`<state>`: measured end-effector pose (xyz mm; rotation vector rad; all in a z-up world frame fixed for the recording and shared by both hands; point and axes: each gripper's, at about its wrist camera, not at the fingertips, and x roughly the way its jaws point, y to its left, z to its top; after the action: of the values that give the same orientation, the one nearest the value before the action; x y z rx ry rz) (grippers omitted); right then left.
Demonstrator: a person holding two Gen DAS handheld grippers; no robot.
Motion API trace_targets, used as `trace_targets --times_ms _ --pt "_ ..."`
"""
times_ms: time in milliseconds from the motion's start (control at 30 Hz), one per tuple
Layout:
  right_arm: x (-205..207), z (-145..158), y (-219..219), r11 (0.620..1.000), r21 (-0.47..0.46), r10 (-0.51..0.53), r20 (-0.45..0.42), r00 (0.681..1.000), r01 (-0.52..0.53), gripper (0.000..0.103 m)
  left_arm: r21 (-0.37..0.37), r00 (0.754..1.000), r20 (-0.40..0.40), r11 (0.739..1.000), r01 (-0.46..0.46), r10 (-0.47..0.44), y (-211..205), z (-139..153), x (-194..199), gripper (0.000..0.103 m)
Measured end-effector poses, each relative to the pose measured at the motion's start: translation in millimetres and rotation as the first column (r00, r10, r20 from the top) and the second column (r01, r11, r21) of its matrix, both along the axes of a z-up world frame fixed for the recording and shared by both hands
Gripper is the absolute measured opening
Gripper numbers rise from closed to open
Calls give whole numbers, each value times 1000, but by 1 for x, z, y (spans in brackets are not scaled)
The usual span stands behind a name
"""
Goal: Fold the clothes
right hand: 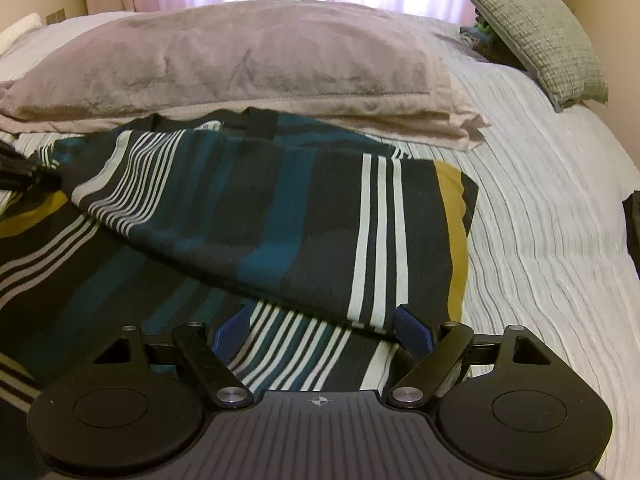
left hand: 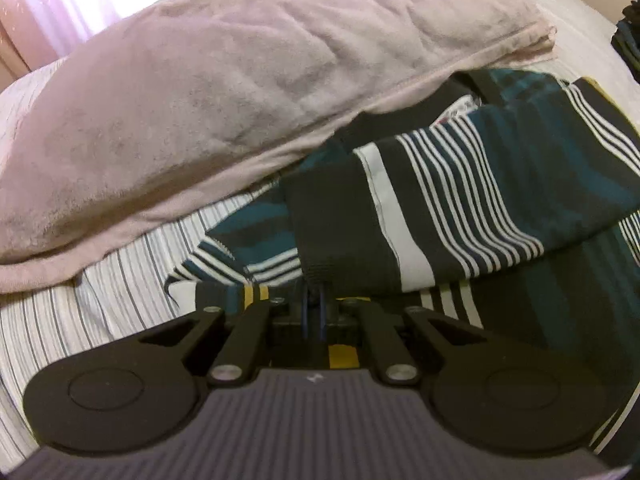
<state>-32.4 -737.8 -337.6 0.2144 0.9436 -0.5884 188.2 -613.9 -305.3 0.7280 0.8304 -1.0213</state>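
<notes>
A striped shirt [right hand: 256, 216] in black, teal, white and mustard lies on the bed, partly folded over itself. My left gripper [left hand: 314, 296] is shut on the shirt's dark hem [left hand: 332, 256] and holds that flap lifted over the rest of the shirt. It also shows at the left edge of the right wrist view [right hand: 28, 176]. My right gripper [right hand: 324, 328] is open, its blue fingers [right hand: 414, 326] spread on either side of the folded flap's lower edge, low over the shirt.
A folded pinkish-grey blanket [right hand: 240, 68] lies just behind the shirt. The bed has a white striped cover [right hand: 540, 220]. A green-grey cushion [right hand: 536, 32] leans at the back right. Dark clothes [left hand: 628, 36] sit at the far right.
</notes>
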Motion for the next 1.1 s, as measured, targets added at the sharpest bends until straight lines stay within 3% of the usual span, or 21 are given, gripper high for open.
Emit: trace_targets --times_ms 133,300,467,600,767,867,1000,1100 --pt "-6 3 -3 1000 20 -16 28 999 16 82 -49 994 97 997 57 -52 -4 12 -6 2" --pt "-11 3 -20 996 55 -67 42 997 64 82 56 997 48 996 64 -67 -14 -6 2 2" --pt "-12 6 -36 990 131 -61 128 990 44 82 70 993 86 994 80 -86 -12 -5 -3 1" --pt "4 -26 -55 950 311 -30 30 999 19 82 86 994 83 994 62 -69 -10 -5 3 1" --pt "-9 -4 -50 962 273 -68 116 991 34 82 99 994 51 991 87 -92 7 -3 -15 7" --pt "-31 -4 -44 953 290 -121 91 988 90 82 108 993 29 988 107 -111 19 -2 -29 8" --pt "-60 -5 -35 936 312 -190 56 980 164 82 118 991 -1 984 134 -135 35 0 -46 25" --pt "-82 -9 -30 921 329 -228 16 974 210 82 125 988 -21 980 153 -152 47 1 -59 26"
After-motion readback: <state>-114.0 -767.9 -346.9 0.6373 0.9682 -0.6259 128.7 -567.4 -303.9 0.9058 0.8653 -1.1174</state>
